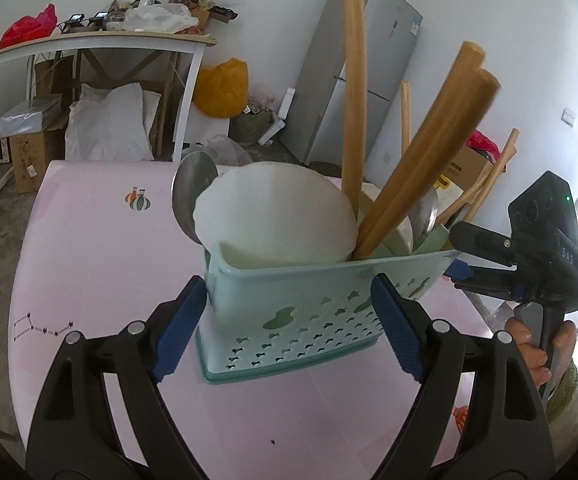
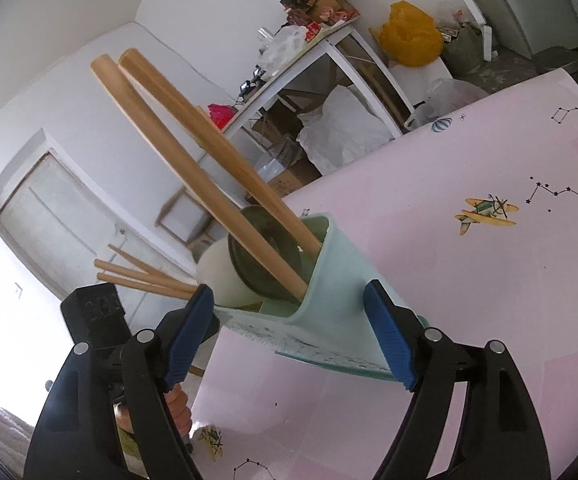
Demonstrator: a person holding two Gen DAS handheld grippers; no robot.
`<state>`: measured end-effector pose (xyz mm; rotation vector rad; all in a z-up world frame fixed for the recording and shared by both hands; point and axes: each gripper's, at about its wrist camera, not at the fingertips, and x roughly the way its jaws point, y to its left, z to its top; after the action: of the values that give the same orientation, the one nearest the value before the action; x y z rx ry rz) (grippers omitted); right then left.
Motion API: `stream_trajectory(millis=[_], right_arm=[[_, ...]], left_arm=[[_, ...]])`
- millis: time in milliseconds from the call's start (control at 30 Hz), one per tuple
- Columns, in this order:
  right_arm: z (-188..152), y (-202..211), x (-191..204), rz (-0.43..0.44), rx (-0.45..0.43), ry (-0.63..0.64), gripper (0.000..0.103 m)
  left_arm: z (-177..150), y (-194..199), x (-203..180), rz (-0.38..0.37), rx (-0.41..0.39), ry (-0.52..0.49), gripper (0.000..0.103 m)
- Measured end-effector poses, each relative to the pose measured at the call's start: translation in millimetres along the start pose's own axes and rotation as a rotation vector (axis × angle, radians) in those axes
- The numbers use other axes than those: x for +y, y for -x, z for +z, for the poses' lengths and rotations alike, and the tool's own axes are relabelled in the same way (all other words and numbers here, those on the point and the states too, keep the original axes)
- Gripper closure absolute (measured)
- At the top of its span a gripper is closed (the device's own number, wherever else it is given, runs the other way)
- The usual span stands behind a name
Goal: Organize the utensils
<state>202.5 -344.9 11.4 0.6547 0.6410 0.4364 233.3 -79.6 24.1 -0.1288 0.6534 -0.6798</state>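
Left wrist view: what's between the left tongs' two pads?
The mint utensil basket, its near wall filling the gap between the open left tongs; bare pink table to the side.

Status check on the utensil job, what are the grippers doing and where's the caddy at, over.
Left gripper open, fingers either side of mint caddy, not gripping. Right gripper open at its end. Wooden handles and plates standing inside. Pink table clear around it.

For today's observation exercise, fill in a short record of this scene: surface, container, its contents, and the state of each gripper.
surface: pink table with printed motifs
container: pale green perforated basket, upright on the table
contents: wooden handles, a metal spoon, white and green dishes
left gripper: open, pads either side of the basket
right gripper: open, at the basket's end
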Motion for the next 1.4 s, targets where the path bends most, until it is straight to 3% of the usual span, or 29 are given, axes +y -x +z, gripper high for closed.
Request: stream_trajectory(millis=[600, 1133, 1267, 1400], right_arm=[[-44, 24, 27, -0.028, 0.014, -0.052, 0.027], [-48, 28, 33, -0.018, 0.042, -0.047, 0.027], [-52, 42, 43, -0.097, 0.011, 0.004, 0.027], [-66, 68, 64, -0.248, -0.036, 0.091, 0.027]], left_arm=[[-41, 56, -17, 0.015, 0.032, -0.001, 0.024], [-47, 64, -21, 0.025, 0.026, 0.006, 0.024], [-53, 75, -29, 0.062, 0.028, -0.039, 0.022], [-64, 100, -38, 0.131, 0.009, -0.073, 0.018]])
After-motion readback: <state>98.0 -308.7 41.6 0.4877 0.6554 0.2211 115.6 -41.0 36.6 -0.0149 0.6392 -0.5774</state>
